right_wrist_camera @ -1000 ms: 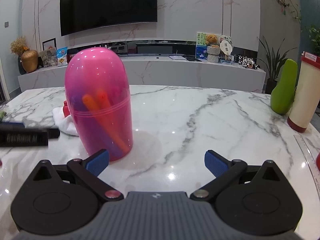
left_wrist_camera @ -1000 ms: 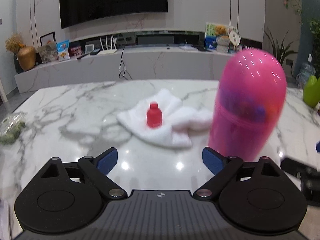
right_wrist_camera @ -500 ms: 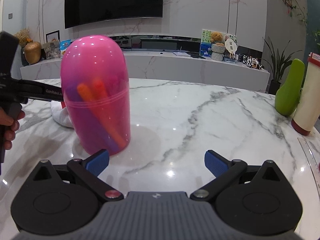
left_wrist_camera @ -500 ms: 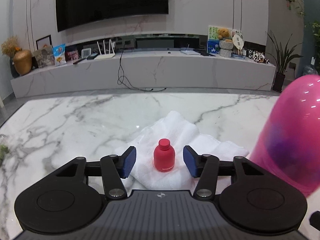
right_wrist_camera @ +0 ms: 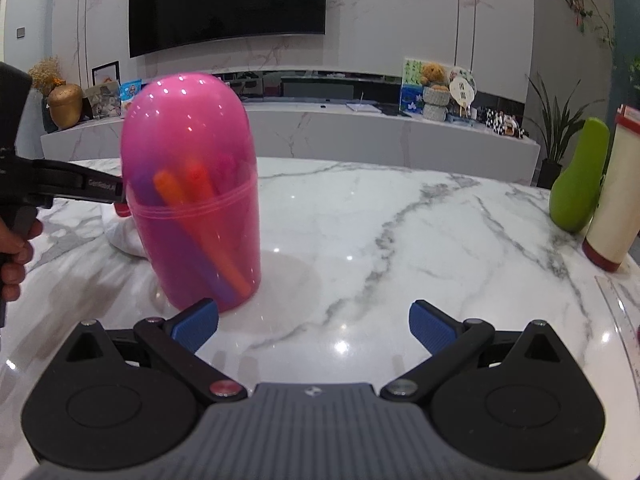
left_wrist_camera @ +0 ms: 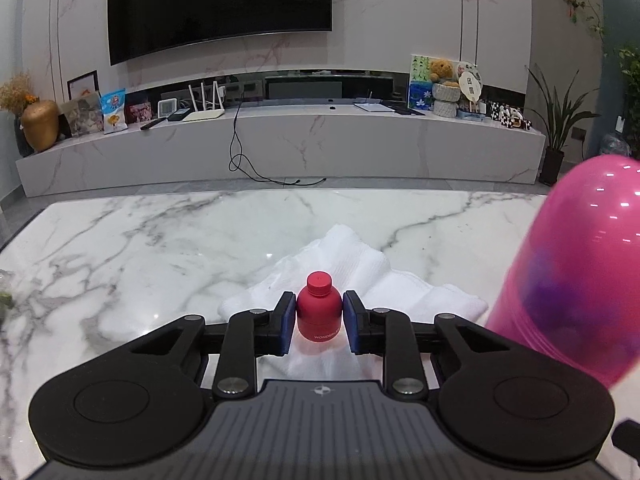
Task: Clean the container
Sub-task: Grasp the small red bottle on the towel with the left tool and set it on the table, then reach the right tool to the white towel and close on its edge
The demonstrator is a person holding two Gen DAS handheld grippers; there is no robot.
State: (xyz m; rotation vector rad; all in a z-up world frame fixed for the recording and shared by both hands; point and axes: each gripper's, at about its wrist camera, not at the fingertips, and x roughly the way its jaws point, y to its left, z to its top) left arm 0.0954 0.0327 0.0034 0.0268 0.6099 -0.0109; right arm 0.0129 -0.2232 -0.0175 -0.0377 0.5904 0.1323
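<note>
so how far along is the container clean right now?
Early. Done: the left gripper has its jaws closed on the small red bottle, which stands on the white cloth. In hand: only that bottle; the right gripper is open with nothing between its jaws. Left: the pink container stands capped with markers inside, untouched; the cloth lies unused on the marble table.

The left gripper [left_wrist_camera: 319, 322] has just closed its jaws, and its blue pads [left_wrist_camera: 286, 322] now press both sides of the small red bottle [left_wrist_camera: 319, 310] — upright between them. To the right of that bottle, the right gripper [right_wrist_camera: 314, 324] points slightly downward with its jaws spread wide, nothing between them. A person's hand [right_wrist_camera: 14, 258] grips the left gripper's handle — fingers curled around it.
</note>
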